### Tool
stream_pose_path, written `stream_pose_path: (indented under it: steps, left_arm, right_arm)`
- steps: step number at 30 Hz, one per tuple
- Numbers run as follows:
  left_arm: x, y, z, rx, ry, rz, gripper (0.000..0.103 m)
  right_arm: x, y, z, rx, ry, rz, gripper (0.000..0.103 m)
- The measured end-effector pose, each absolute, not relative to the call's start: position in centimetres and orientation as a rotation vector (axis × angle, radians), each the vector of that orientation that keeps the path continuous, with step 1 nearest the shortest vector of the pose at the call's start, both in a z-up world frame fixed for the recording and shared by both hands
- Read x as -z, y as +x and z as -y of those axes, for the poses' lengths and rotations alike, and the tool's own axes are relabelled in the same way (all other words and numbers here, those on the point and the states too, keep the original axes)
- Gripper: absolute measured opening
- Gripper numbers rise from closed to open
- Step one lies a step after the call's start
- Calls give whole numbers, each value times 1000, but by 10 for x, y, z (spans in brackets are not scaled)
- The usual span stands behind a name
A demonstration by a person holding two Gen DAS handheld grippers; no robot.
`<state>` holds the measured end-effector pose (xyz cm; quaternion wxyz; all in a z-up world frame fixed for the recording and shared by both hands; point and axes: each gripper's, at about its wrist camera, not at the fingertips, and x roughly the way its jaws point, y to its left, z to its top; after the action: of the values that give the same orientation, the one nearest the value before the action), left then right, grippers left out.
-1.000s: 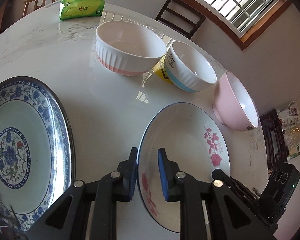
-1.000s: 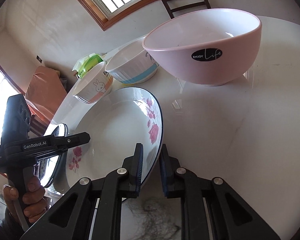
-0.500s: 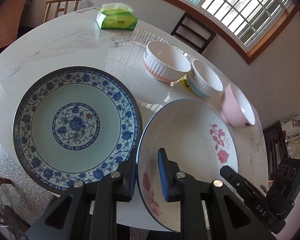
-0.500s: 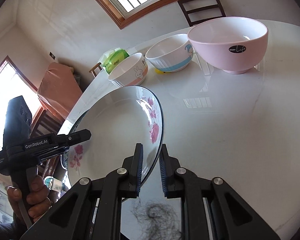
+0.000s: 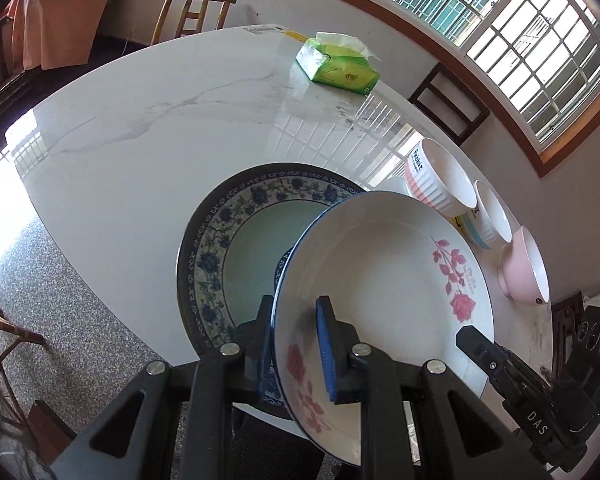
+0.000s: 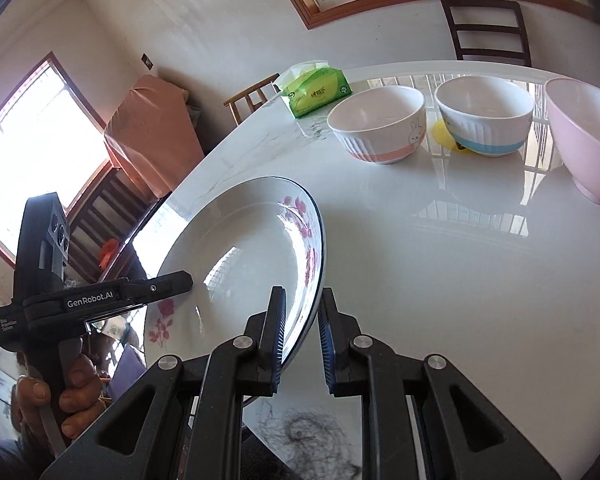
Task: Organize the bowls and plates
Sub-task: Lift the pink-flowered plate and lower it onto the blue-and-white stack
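Rose plate (image 5: 384, 280), white with pink roses and a thin dark rim, fills the lower right of the left wrist view. The left tool (image 5: 292, 344) is clamped narrow on its near rim, one blue pad (image 5: 325, 344) inside the plate and the other behind the rim. The plate is tilted and held above the blue-patterned plate (image 5: 228, 232), which lies flat on the white marble counter (image 5: 140, 140) and is partly hidden by it. Whether the two plates touch cannot be told. Along the right edge of the counter stand three bowls in a row: a ribbed white bowl with a pink band (image 5: 440, 184), a white bowl with a blue band (image 5: 490, 216) and a pink bowl (image 5: 524, 268). A green tissue pack (image 5: 338, 66) lies farther back. The right tool's black body (image 5: 512, 376) reaches the plate's right rim.

From the right wrist view, the right tool (image 6: 302, 336) grips the same rose plate (image 6: 240, 264) narrowly on its near edge, the rim between its blue pads. The plate tilts up off the counter (image 6: 440, 280). At left, a hand (image 6: 56, 392) holds the left tool (image 6: 100, 300), whose tip sits at the plate's far rim. Behind stand the pink-banded bowl (image 6: 380, 128) with a rabbit drawing, the blue-banded bowl (image 6: 486, 120), the pink bowl (image 6: 580, 136) and the tissue pack (image 6: 316, 92).
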<state>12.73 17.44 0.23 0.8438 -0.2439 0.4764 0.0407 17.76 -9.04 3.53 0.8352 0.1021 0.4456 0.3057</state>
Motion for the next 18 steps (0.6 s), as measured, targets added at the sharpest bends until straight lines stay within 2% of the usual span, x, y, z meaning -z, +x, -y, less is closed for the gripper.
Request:
stream_pose_path:
  steps: [18]
  left_arm:
    - [15,146,-217,-127,-531,-985,20]
  right_arm:
    - [-17,194,17,-640,47,-973,16]
